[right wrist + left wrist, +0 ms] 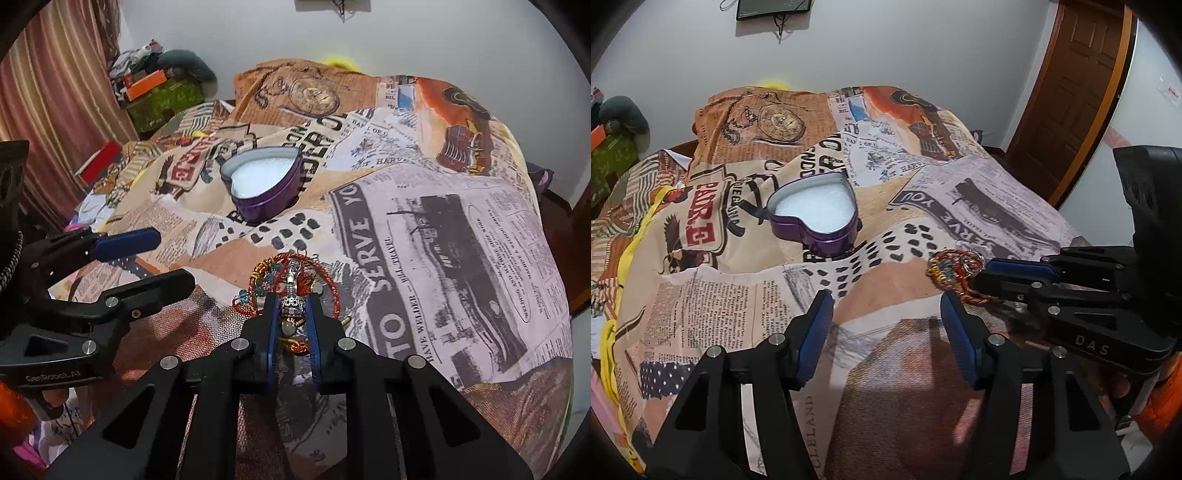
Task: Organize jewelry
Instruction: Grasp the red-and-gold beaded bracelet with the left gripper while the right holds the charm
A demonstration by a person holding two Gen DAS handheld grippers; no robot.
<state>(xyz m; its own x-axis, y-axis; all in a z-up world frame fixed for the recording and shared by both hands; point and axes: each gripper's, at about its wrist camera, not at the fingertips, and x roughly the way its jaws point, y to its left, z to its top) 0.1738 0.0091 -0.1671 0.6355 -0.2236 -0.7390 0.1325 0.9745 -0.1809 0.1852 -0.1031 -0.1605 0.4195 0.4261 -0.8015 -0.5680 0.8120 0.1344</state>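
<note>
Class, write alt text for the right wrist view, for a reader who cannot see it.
The right gripper is closed on a tangle of red, gold and silver jewelry lying on a newspaper-print bedspread. Beyond it sits an open purple heart-shaped tin with a white lining. The left gripper is open at the left edge.

I read "DAS" on the right gripper (pixel 982 275) and "GenRobot.AI" on the left gripper (pixel 173 254). The bedsheet (pixel 461 236) prints "SERVE" and "HAVE WELDER — WILL TRAVEL".
</note>
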